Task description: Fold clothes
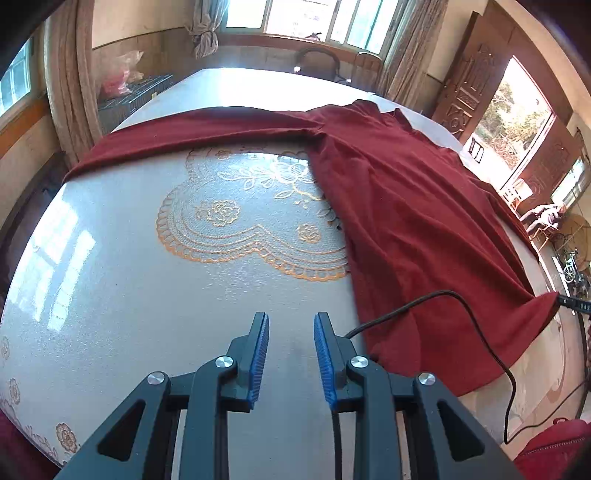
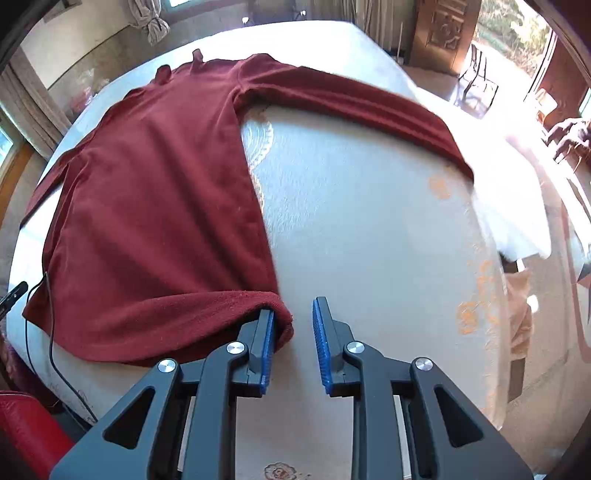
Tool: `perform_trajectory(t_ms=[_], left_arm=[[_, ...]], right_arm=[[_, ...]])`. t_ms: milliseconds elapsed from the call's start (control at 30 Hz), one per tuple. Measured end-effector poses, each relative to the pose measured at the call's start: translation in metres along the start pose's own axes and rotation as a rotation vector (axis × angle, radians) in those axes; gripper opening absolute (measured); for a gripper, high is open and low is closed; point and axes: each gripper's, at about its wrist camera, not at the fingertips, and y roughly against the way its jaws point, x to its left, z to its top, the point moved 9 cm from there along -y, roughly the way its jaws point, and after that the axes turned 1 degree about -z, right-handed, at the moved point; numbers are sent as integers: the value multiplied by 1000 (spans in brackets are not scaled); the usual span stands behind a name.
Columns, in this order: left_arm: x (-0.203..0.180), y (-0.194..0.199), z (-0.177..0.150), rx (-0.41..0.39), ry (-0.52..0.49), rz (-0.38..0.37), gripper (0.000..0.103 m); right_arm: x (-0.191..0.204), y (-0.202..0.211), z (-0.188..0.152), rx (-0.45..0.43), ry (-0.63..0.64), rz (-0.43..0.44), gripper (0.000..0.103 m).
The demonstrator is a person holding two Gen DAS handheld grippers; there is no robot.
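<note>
Desk (image 1: 110,295) is covered with a white embossed cloth, gold floral lace motif (image 1: 236,221) printed at centre. Room: curtained windows (image 1: 314,18) at the far side, carved wooden door (image 1: 469,92) open to daylight on the right.

Dark red long-sleeved top (image 1: 406,221) is spread flat on the desk, both sleeves extended sideways; left sleeve (image 1: 192,129) is seen reaching the desk's left edge, right sleeve (image 2: 369,107) ending near the right edge.

Left hand-held gripper (image 1: 291,332): jaws spread wide, nothing held, over bare cloth just left of the top's hem. Black cable (image 1: 461,306) is draped over the hem corner beside it.

Right hand-held gripper (image 2: 293,325): jaws spread wide, nothing clamped. Rolled hem corner (image 2: 284,325) is seen against the left blue pad (image 2: 269,343); contact looks likely, cannot be confirmed. Right pad is clear of fabric.

Open desk surface is available right of the top's body, below the right sleeve. Red seat (image 2: 26,432) sits at the near-left desk edge.
</note>
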Motion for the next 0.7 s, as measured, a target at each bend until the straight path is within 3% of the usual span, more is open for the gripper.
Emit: perform_trajectory(t_ms=[100, 167, 233, 267, 333, 400, 467, 600, 667, 700], left_arm=[[-11, 10, 0, -25, -50, -15, 25], [11, 37, 2, -76, -14, 74, 25], [35, 66, 4, -128, 26, 167, 25], [47, 81, 5, -154, 46, 214, 25], [71, 112, 6, -206, 86, 308, 25], [95, 143, 6, -258, 126, 402, 25], [100, 177, 13, -307, 91, 459, 25], [100, 225, 31, -364, 75, 448, 25], [98, 235, 42, -379, 65, 417, 25], [89, 227, 48, -383, 68, 350, 25]], right_arm=[[35, 23, 30, -93, 106, 55, 23], [55, 40, 44, -152, 181, 65, 24], [57, 41, 47, -142, 232, 11, 33], [51, 37, 48, -126, 242, -23, 38], [24, 31, 48, -102, 200, -70, 38], [-15, 25, 44, -77, 83, -70, 39], [-61, 23, 35, -66, -34, -88, 43], [-137, 39, 24, -86, -151, -219, 48], [-159, 49, 20, -88, -194, -239, 48], [-164, 53, 20, -92, -196, -255, 48]])
